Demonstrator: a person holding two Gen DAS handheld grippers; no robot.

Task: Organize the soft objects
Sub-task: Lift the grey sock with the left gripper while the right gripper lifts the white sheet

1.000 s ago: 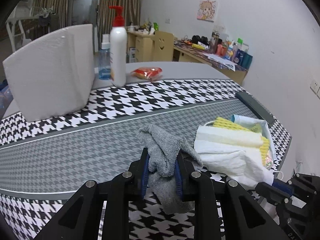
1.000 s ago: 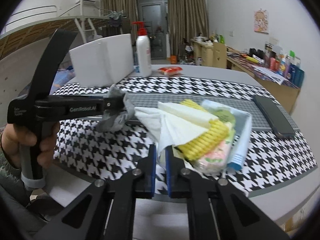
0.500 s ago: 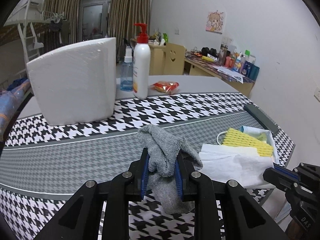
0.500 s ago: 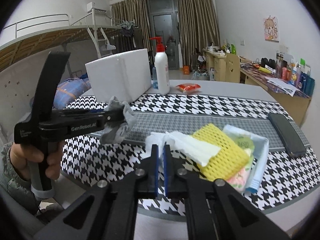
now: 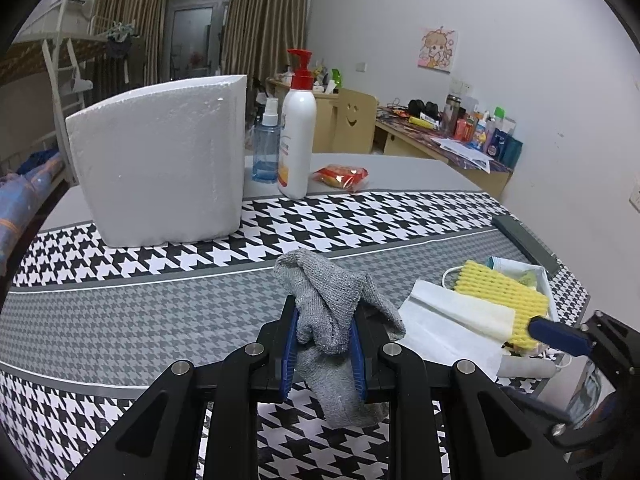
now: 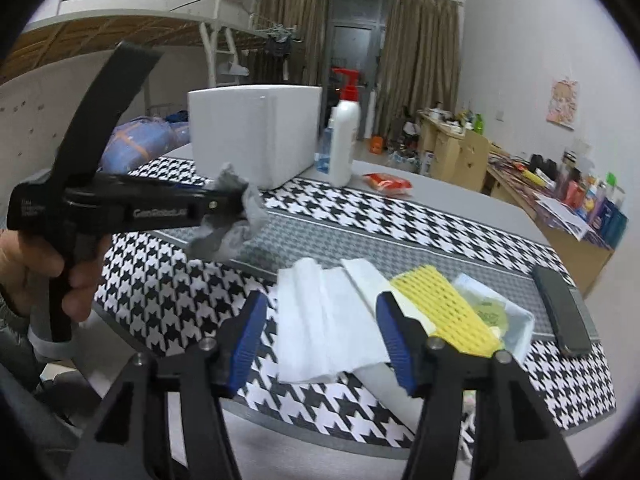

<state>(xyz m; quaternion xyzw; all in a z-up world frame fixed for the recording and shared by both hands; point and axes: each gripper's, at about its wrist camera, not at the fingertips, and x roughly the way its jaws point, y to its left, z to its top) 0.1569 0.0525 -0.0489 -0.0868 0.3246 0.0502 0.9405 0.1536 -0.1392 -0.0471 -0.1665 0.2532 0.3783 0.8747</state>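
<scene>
While the left hand-held gripper (image 5: pixel 323 344) clamps the crumpled grey knitted sock (image 5: pixel 332 312), the right hand-held gripper (image 6: pixel 322 334), just opened and empty, hovers over the white folded tissue (image 6: pixel 324 320) near the counter (image 6: pixel 420 220) edge; a nudge could drop it.

Right gripper (image 6: pixel 322 334) lets go
My jaws have just been opening; the white cloth (image 6: pixel 320 320) now lies flat on the surface (image 6: pixel 160 280).

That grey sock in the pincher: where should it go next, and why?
Probably carry the sock across to the pile at the table's right and set it on the white cloth. The left gripper is shut on it above the table, and the right gripper has just been opening, with nothing pinched in it.
</scene>
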